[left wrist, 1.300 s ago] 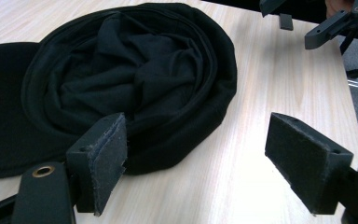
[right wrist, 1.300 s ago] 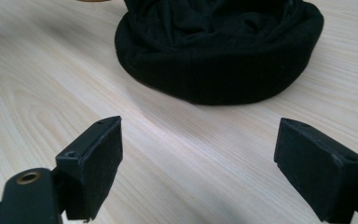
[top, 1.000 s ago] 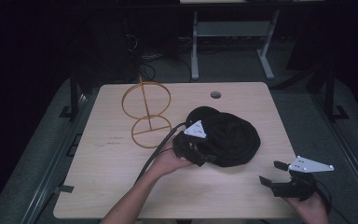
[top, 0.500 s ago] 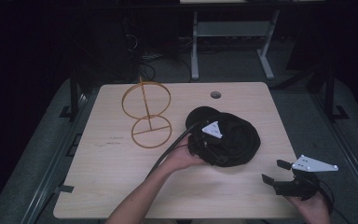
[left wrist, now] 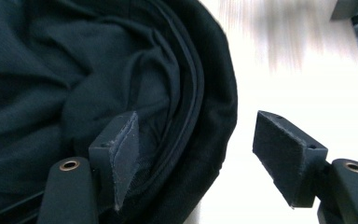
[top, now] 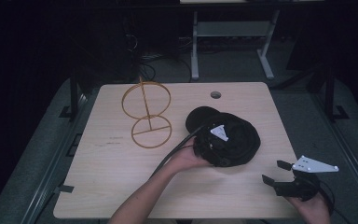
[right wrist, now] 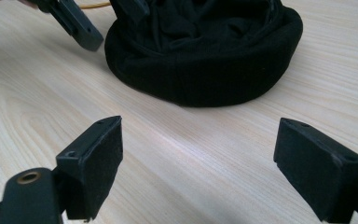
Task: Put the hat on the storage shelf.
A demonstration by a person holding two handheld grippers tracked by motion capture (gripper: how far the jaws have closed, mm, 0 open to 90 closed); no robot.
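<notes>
A black fabric cap lies crumpled on the right half of the wooden table. My left gripper, with its grey plate on top, sits over the cap's near rim. In the left gripper view its jaws have just been closing, and the left gripper straddles the cap's rim. One pad is inside the cap; the other stands apart over bare wood, so it is still open. My right gripper rests open at the front right edge. In its own view the right gripper faces the cap.
A gold wire stand made of two hoops stands left of the cap. A round cable hole sits near the table's far edge. The left gripper's cable trails along the forearm. A metal desk frame stands behind.
My left gripper has moved right and down onto the cap's near rim, and its jaws have narrowed. The right gripper has stayed where it was.
</notes>
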